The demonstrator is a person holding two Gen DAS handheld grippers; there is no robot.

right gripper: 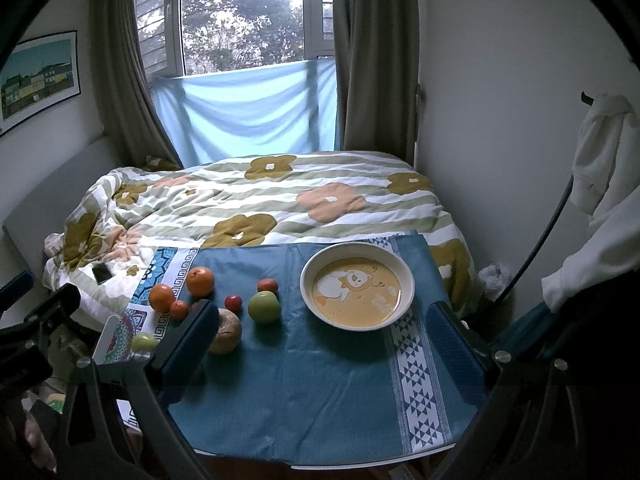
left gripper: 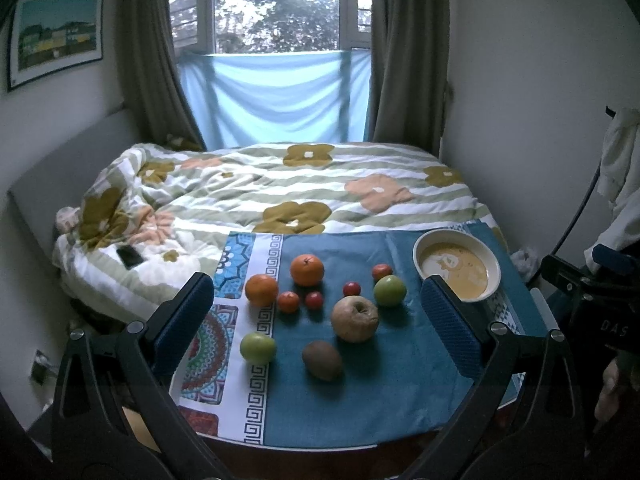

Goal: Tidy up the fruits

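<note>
Your left wrist view looks from above the tabletop's [left gripper: 360, 412] near edge, toward its left side, facing the bed [left gripper: 280, 184] and window [left gripper: 276, 4]. Your right wrist view sits toward the near right corner, same heading, similarly close. Both share the scattered fruit, bowl [right gripper: 404, 276], bed, window.

Bare cloth [right gripper: 304, 392] before the bowl [right gripper: 404, 280]; crowded fruits [left gripper: 320, 312] leftward.

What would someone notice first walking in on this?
Loose fruit scattered on the blue tablecloth: oranges far left, a wrinkled apple in the middle. To the right sits an empty yellow bowl. Both grippers, left and right, hover open, holding nothing.
</note>
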